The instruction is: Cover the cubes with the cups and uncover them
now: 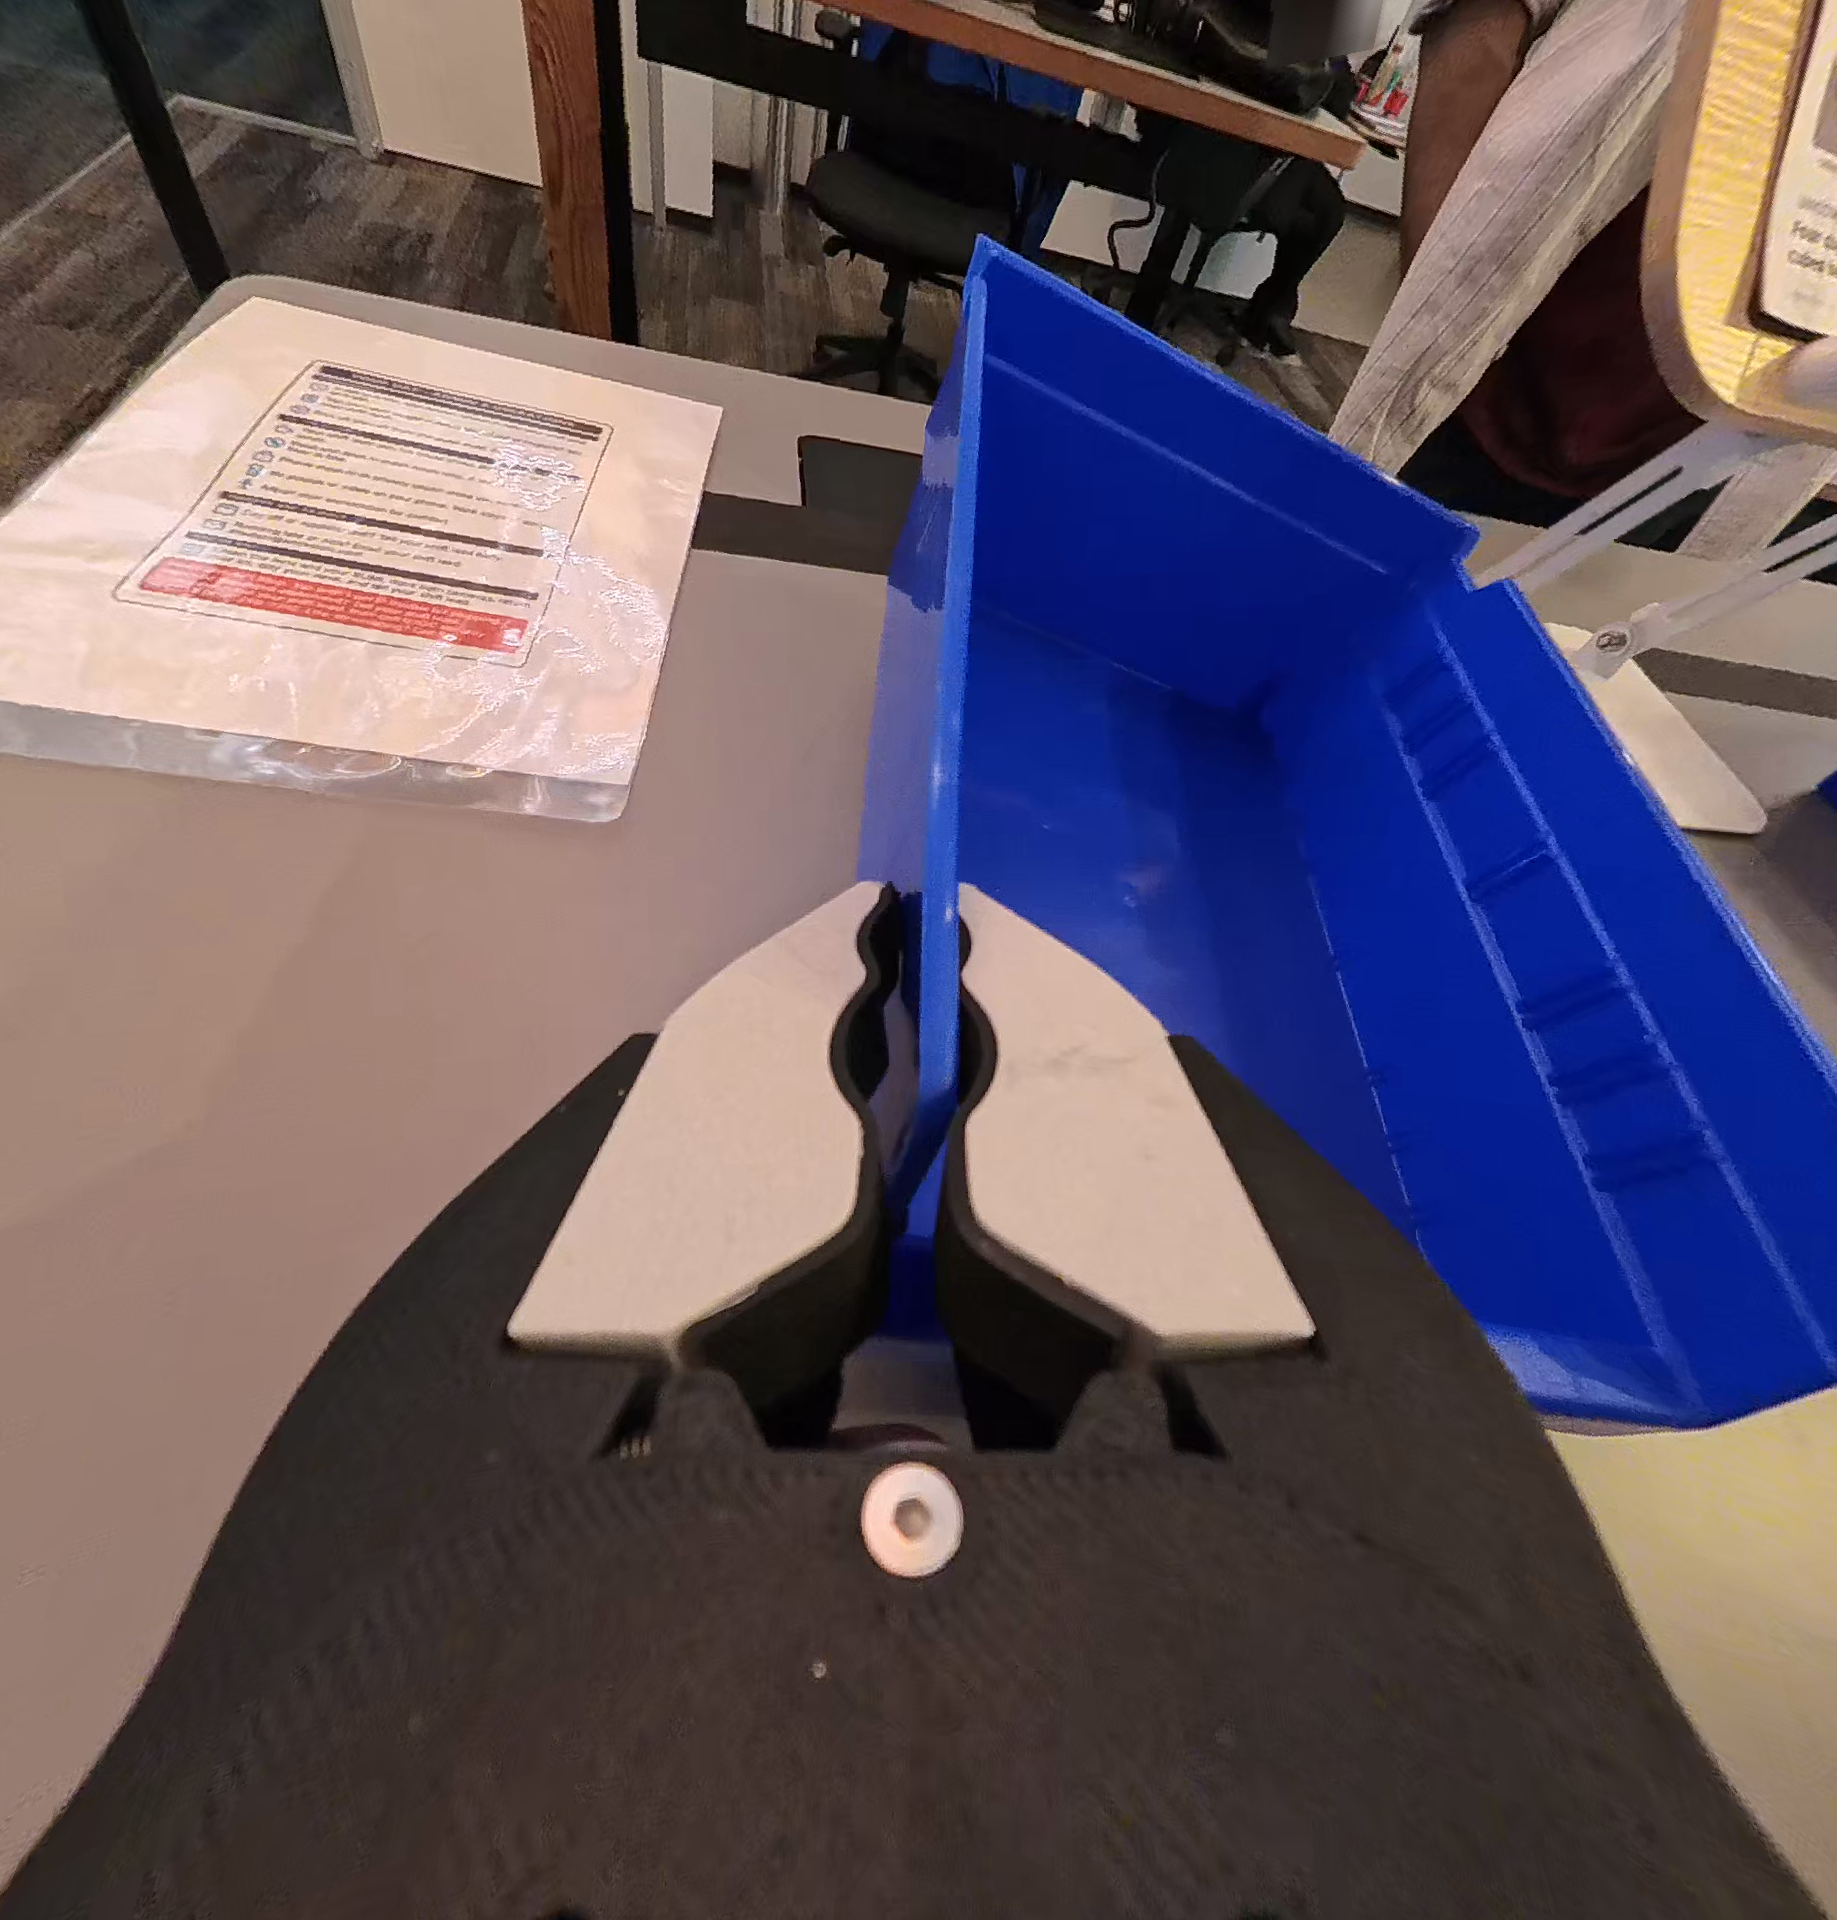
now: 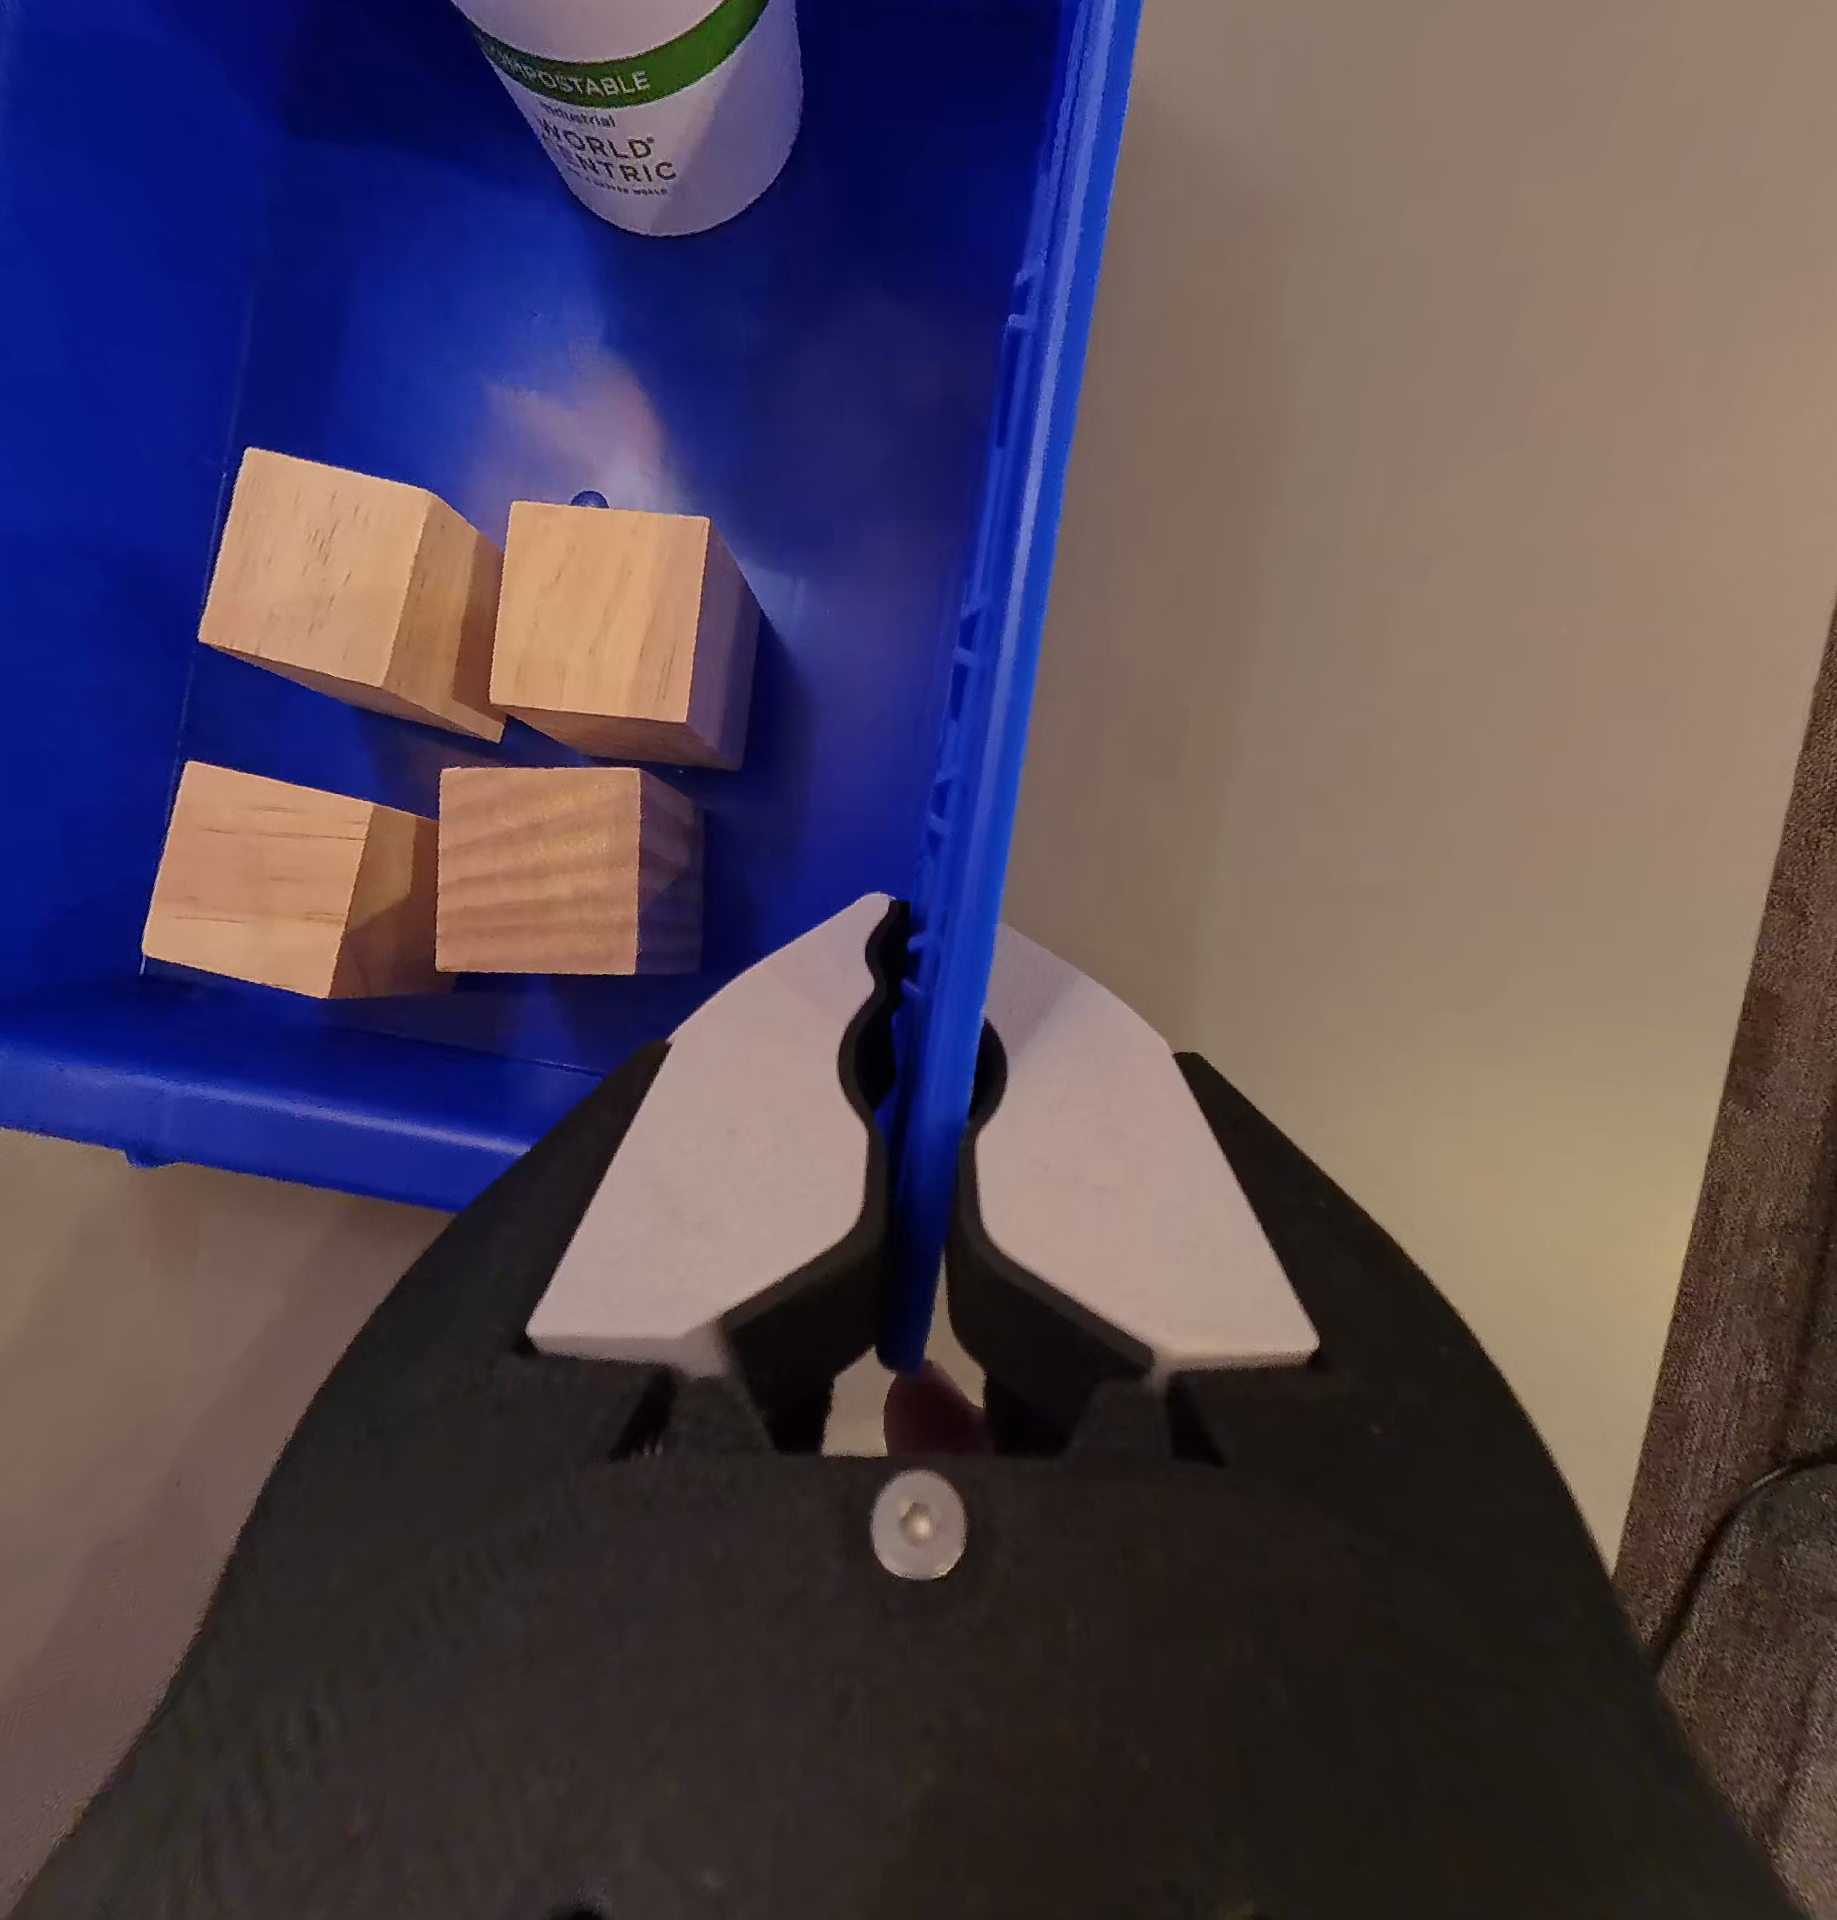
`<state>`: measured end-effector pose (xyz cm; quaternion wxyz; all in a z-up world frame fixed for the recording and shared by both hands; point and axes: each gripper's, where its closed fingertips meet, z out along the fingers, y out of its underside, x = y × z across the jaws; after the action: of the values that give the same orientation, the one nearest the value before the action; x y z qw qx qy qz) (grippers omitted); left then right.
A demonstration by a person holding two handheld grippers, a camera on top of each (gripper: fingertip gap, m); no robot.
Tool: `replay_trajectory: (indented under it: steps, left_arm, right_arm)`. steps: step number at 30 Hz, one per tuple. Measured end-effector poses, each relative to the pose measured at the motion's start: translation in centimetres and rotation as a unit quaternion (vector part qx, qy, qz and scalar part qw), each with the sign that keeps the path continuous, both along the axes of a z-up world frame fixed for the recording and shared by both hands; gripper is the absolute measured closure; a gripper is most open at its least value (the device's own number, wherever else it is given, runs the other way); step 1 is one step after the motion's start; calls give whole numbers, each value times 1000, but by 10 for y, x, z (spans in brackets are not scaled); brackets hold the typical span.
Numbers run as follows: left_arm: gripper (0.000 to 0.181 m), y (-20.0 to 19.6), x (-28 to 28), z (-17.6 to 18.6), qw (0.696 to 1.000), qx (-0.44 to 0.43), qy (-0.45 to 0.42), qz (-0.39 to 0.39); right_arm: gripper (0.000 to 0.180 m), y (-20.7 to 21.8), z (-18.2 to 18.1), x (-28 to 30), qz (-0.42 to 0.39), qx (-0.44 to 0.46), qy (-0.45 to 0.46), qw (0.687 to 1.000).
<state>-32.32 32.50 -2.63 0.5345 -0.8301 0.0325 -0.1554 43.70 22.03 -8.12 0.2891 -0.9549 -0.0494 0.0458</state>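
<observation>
My left gripper [image 1: 929, 914] is shut on the left wall of a blue plastic bin [image 1: 1153, 748]; the part of the bin's inside that shows is bare. My right gripper [image 2: 940, 935] is shut on the right wall of the blue bin [image 2: 1039, 436]. In the right wrist view several wooden cubes [image 2: 602, 623] lie close together on the bin's floor, left of the gripper. A white paper cup with a green band [image 2: 665, 114] lies in the bin beyond the cubes, cut off by the frame's top edge.
A laminated sheet on a clear block [image 1: 322, 540] lies on the grey table [image 1: 270, 1039] to the left. A white lamp base [image 1: 1662, 748] stands right of the bin. Office chairs, a desk and a person's sleeve [image 1: 1496, 260] are behind. A grey fabric surface [image 2: 1787, 1143] borders the table's right edge.
</observation>
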Motion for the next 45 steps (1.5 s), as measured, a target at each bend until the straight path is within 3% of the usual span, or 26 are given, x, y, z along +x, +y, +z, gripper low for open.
replay_trajectory:
  steps: [25, 45]
  left_arm:
    - [176, -65, -52, 35, 996, 52, -46, 50]
    - [176, -85, -116, 52, 992, 71, -49, 88]
  right_arm:
    - [174, -72, 0, -93, 125, 0, 18, 992]
    - [174, -28, 0, -268, 247, -4, 46, 968]
